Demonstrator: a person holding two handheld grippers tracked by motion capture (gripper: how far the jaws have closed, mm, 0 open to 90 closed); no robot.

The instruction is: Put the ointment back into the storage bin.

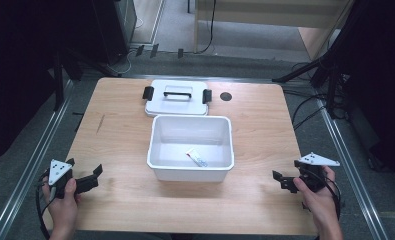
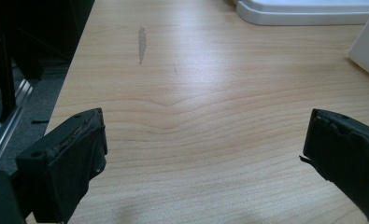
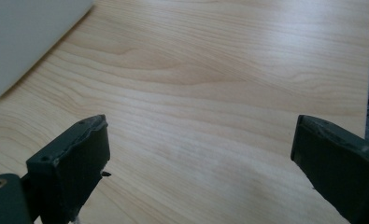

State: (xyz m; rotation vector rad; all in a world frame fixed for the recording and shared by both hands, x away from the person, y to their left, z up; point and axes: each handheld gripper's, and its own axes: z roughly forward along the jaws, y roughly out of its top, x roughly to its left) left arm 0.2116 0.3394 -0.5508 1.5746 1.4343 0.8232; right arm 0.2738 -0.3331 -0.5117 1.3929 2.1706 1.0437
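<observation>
Both hand-held grippers, left (image 1: 87, 176) and right (image 1: 281, 180), flank the white bin (image 1: 191, 170), jaws spread.

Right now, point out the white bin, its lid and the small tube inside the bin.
white bin (image 1: 157, 150): high view, on its left wall.
lid (image 1: 155, 102): high view, on the flat white top left of the handle.
small tube (image 1: 197, 158): high view, on the tube's middle, on the bin's floor.
</observation>
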